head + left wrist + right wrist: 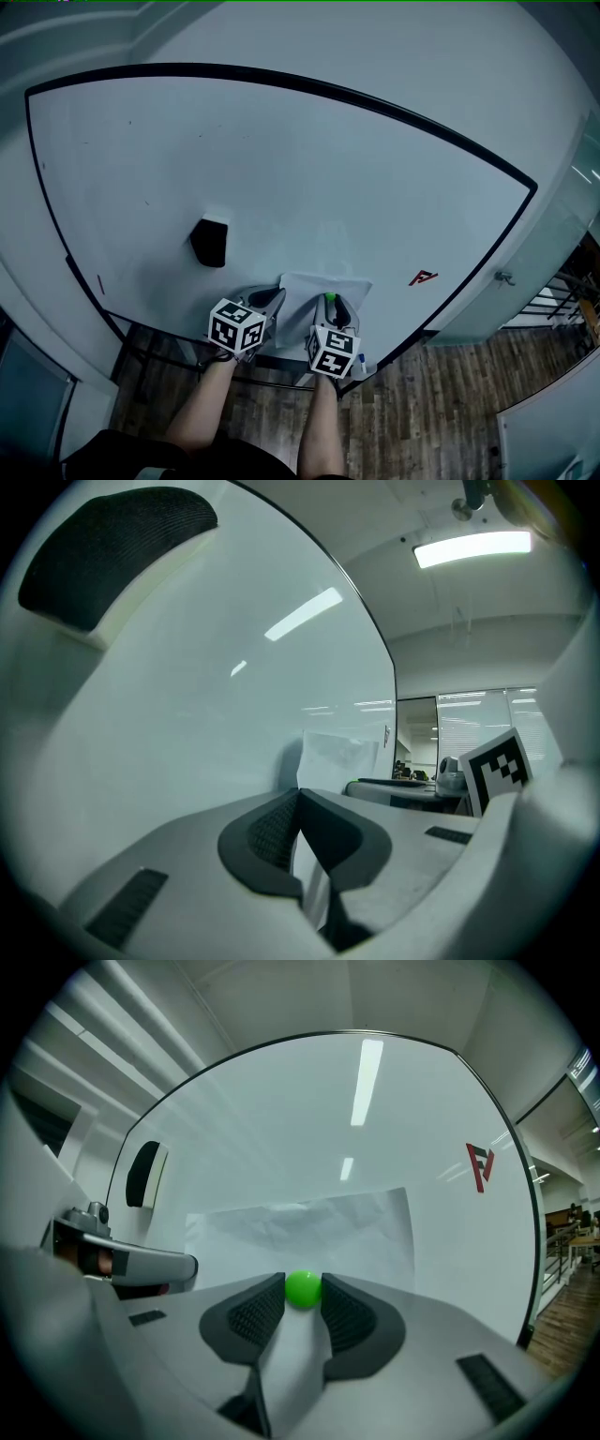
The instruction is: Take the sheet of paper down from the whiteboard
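The sheet of paper point(319, 284) sits low on the whiteboard point(281, 169). The left gripper point(298, 808) is squeezed tight on the paper's left edge. The right gripper point(336, 307) is over the paper, its jaws pressed on a round green magnet point(302, 1289) between them.

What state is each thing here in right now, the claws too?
Left claw, shut on an edge of the paper.
Right claw, shut on the magnet.
Paper, wrinkled, on the whiteboard.
Magnet, green, on the paper.
Eraser, stuck to the whiteboard, untouched.
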Motion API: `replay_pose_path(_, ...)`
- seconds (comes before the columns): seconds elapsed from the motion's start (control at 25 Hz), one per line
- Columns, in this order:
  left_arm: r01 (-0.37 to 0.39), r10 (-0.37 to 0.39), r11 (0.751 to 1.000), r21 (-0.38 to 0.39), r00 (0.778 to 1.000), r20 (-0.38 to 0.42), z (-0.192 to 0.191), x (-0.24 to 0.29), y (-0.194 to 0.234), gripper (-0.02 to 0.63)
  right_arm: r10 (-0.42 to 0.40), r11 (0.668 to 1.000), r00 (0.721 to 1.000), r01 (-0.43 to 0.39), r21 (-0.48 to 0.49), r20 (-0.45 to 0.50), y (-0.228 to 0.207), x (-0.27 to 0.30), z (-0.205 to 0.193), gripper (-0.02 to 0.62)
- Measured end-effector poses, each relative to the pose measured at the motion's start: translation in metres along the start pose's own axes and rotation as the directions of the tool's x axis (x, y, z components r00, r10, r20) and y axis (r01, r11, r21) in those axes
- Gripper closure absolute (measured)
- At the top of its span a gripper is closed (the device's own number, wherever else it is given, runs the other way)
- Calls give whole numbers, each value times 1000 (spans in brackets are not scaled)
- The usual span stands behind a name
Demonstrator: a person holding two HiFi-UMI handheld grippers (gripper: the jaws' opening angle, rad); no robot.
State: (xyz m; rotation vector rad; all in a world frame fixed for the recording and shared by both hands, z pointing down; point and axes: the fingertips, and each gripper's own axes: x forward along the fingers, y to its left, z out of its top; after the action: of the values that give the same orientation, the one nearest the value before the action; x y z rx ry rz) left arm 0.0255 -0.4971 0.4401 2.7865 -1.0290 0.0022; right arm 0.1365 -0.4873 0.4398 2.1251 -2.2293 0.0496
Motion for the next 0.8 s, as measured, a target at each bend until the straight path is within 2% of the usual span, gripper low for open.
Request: replay_pose_path(0.8, -77, 77, 997, -14, 997, 6, -3, -11, 14, 584, 17, 1000, 1000, -18, -7, -12, -1, 0, -5, 463)
